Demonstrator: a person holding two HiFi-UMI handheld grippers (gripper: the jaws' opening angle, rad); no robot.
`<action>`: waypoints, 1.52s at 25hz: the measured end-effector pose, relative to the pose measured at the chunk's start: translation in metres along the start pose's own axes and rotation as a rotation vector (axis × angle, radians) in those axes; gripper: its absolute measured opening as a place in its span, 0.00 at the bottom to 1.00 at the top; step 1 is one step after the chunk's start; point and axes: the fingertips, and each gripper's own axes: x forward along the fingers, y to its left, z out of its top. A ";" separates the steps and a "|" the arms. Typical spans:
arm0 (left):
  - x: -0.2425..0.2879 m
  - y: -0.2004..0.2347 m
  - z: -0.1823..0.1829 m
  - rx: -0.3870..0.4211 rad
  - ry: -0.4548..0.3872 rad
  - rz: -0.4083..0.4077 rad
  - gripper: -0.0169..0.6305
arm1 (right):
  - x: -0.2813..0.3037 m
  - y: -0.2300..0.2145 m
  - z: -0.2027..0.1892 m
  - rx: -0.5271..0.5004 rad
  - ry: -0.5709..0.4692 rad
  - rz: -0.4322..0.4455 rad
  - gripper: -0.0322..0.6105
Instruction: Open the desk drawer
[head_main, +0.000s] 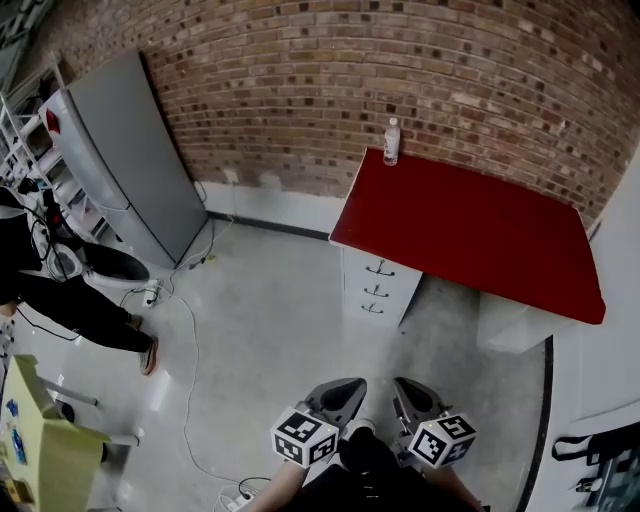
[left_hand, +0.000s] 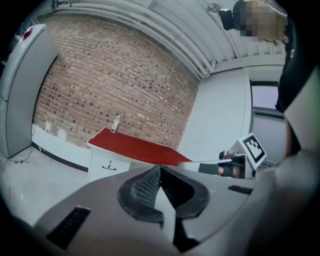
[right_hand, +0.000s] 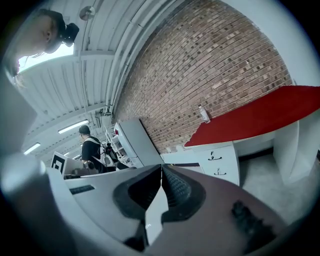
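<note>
Your grey left gripper and right gripper with jaws pressed together, empty, well apart from the white three-drawer unit, drawers shut, under the red-topped surface, clear plastic bottle at its corner, label too small to read.

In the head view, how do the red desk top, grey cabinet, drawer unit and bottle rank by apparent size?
1. red desk top
2. grey cabinet
3. drawer unit
4. bottle
This is apparent size only; distances differ.

Head view: person cut off by left edge, bottle label too small to read; right gripper view: counter runs past right edge
</note>
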 end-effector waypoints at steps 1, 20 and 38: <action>0.006 0.003 0.003 0.000 -0.001 -0.003 0.04 | 0.005 -0.004 0.003 -0.001 0.001 0.002 0.07; 0.065 0.047 0.006 -0.025 0.046 0.038 0.04 | 0.056 -0.064 0.021 0.013 0.062 -0.005 0.07; 0.113 0.092 0.018 -0.050 0.097 0.011 0.04 | 0.092 -0.104 0.041 0.085 0.047 -0.051 0.07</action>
